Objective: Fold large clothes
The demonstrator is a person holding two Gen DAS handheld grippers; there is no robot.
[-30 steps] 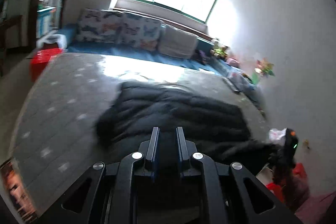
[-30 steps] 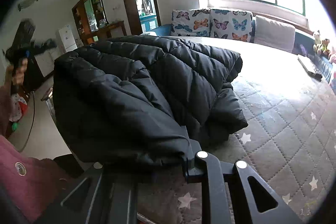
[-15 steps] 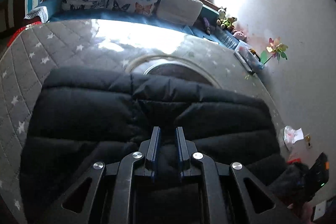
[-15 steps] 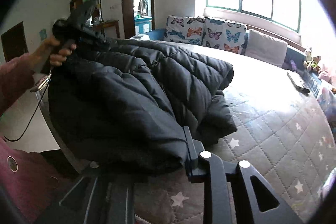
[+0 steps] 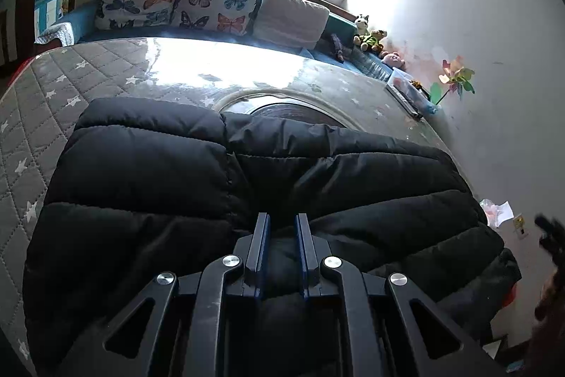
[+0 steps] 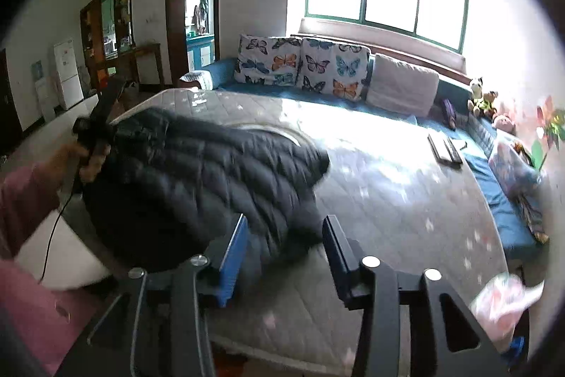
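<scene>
The black puffer jacket (image 5: 247, 186) lies folded on the quilted mattress (image 6: 406, 200), directly ahead of and under the left gripper (image 5: 282, 225), whose jaws pinch a fold of it. The right gripper (image 6: 284, 228) hangs above the jacket's near edge, jaws opening with nothing pressed between them. Butterfly cushions (image 6: 300, 66) sit beyond

A black puffer jacket (image 5: 247, 172) lies folded on the grey star-quilted mattress (image 5: 63, 87). The left gripper (image 5: 282, 228) sits at the jacket's near edge, jaws nearly closed on dark fabric. Butterfly cushions (image 5: 180, 2) stand beyond the jacket.
</scene>
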